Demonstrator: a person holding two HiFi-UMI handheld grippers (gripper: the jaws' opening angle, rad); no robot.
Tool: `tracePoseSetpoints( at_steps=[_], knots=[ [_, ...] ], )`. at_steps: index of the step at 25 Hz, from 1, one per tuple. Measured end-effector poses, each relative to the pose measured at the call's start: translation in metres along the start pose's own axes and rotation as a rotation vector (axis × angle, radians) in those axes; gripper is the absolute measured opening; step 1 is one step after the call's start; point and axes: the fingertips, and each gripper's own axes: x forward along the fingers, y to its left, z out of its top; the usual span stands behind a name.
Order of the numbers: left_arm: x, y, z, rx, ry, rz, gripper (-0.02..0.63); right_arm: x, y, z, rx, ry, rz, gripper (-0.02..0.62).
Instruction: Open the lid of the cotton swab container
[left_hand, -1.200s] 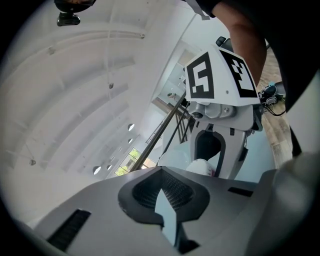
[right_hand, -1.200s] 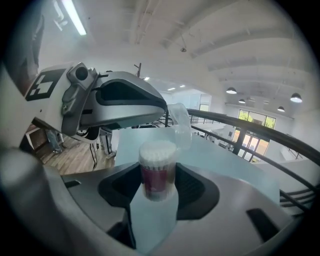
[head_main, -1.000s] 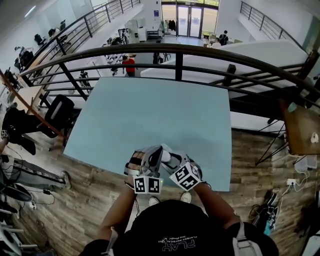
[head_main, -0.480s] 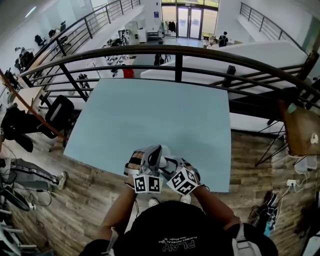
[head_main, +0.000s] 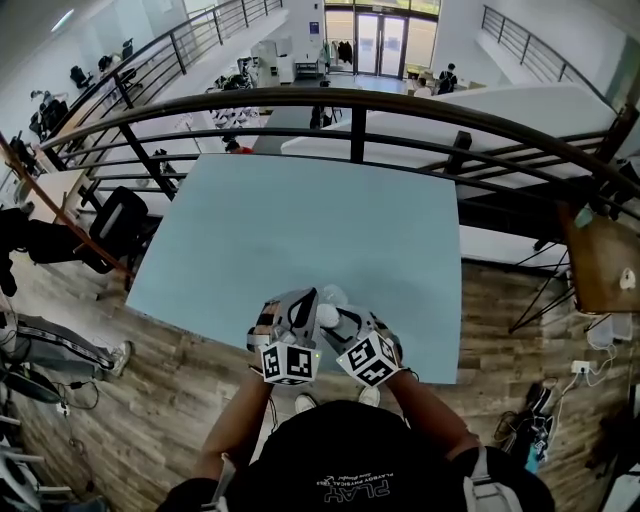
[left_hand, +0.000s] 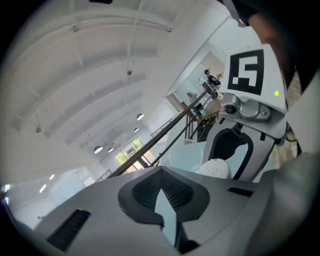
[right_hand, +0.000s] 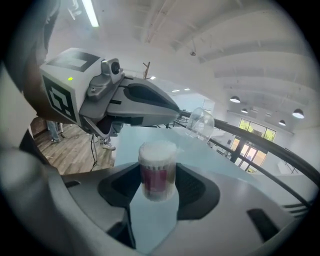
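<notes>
pale blue table (head_main: 300, 220), near edge: right claw (right_hand: 160, 195) grasps the upright cotton swab container (right_hand: 157, 167); left claw (left_hand: 162, 197) clenches its clear lid (right_hand: 201, 122), already apart.

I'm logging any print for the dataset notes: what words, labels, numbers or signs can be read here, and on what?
"PLAY": large letters on the person's black shirt, seen upside down; the small line by them is too small to read.
Container: red label, print blurred.
Marker cubes: black-and-white square patterns, no words.
Lid: clear, no print.
</notes>
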Motion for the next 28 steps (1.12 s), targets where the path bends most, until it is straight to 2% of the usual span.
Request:
tracePoseSetpoints(
  at_steps=[3,9,16,20,23,28],
  knots=[
    [-0.004,0.009,-0.008,-0.131,0.003,0.005,0.006,-0.005,-0.014,0.002,0.026,-0.012,-0.061,0.223],
    [-0.010,0.012,-0.023,-0.300,0.008,0.017,0.008,-0.014,-0.039,0.010,0.081,-0.062,-0.184,0.225],
    [-0.014,0.018,-0.049,-0.566,0.011,0.031,0.006,-0.022,-0.055,0.013,0.181,-0.109,-0.235,0.229],
    [-0.018,0.019,-0.059,-0.674,0.014,0.037,0.008,-0.028,-0.061,0.012,0.159,-0.107,-0.285,0.230],
    [-0.024,0.017,-0.061,-0.756,0.004,0.032,0.008,-0.033,-0.063,0.014,0.180,-0.127,-0.302,0.230],
    [-0.025,0.014,-0.067,-0.789,-0.003,0.038,0.006,-0.039,-0.071,0.012,0.271,-0.177,-0.328,0.234]
  ],
)
